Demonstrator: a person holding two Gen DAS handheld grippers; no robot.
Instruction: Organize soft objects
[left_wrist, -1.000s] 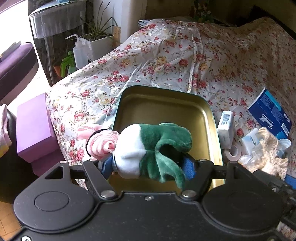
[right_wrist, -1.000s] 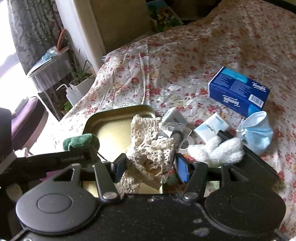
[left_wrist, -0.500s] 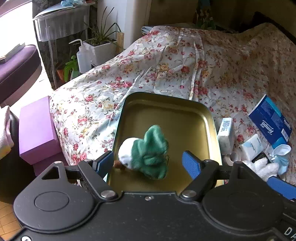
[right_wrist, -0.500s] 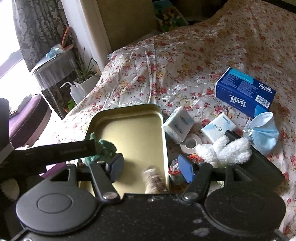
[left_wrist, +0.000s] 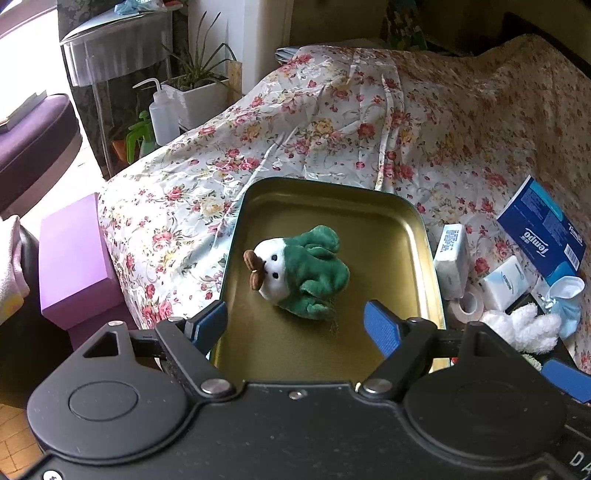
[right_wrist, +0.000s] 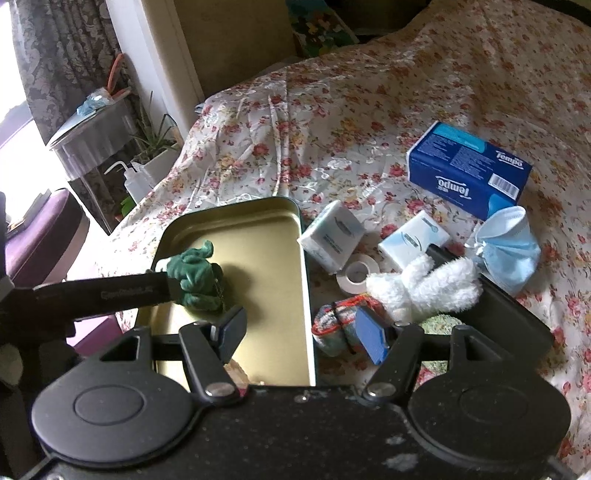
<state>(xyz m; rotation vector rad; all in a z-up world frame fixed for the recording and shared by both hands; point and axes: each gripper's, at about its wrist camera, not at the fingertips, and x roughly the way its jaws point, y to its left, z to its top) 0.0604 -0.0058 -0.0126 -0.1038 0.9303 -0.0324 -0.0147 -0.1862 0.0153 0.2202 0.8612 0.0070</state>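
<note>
A green and white plush toy (left_wrist: 301, 273) lies on its side in the gold tin tray (left_wrist: 332, 206). My left gripper (left_wrist: 293, 326) hangs open just above the tray's near end, its blue pads clear of the toy. In the right wrist view the same toy (right_wrist: 195, 277) sits at the tray's (right_wrist: 240, 229) left side. My right gripper (right_wrist: 301, 334) is open over the tray's right rim with nothing between its pads. A scrap of beige lace cloth (right_wrist: 236, 373) shows in the tray's near end, mostly hidden by the gripper body.
On the floral bedspread right of the tray lie a striped knitted piece (right_wrist: 330, 326), a white fluffy item (right_wrist: 424, 288), a tape roll (right_wrist: 356, 275), two tissue packs (right_wrist: 330, 236), a blue face mask (right_wrist: 506, 247) and a blue tissue box (right_wrist: 469, 170). A purple block (left_wrist: 74, 258) stands beside the bed.
Both grippers opened. The plush toy dropped from the left gripper into the tray. The lace cloth fell from the right gripper into the tray's near end.
</note>
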